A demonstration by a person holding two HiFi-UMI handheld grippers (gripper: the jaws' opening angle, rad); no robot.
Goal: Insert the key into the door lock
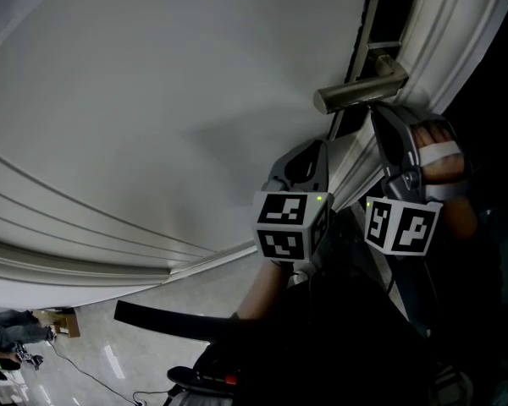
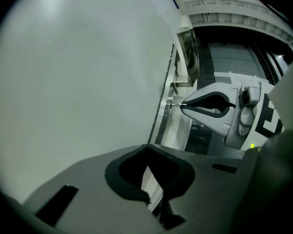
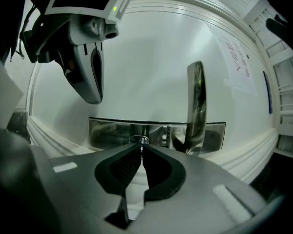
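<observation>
A white door (image 1: 152, 100) carries a metal lever handle (image 1: 360, 91) on a polished lock plate (image 3: 112, 130). My right gripper (image 3: 141, 152) is shut on a thin key (image 3: 141, 148). The key's tip is at the round lock cylinder (image 3: 139, 140), just left of the handle (image 3: 195, 106). In the left gripper view the right gripper (image 2: 185, 104) holds the key (image 2: 178, 104) against the lock (image 2: 170, 102). My left gripper (image 2: 147, 147) is shut with nothing in it. It hangs beside the door, left of the right gripper (image 1: 381, 121).
The door's moulded frame (image 1: 457, 41) runs along the right, with a dark gap beyond it. Door-edge mouldings (image 1: 85, 252) curve below. A paper notice (image 3: 239, 67) is stuck on the door. A person's hand (image 1: 436, 155) grips the right tool. Floor clutter (image 1: 17, 337) lies far below.
</observation>
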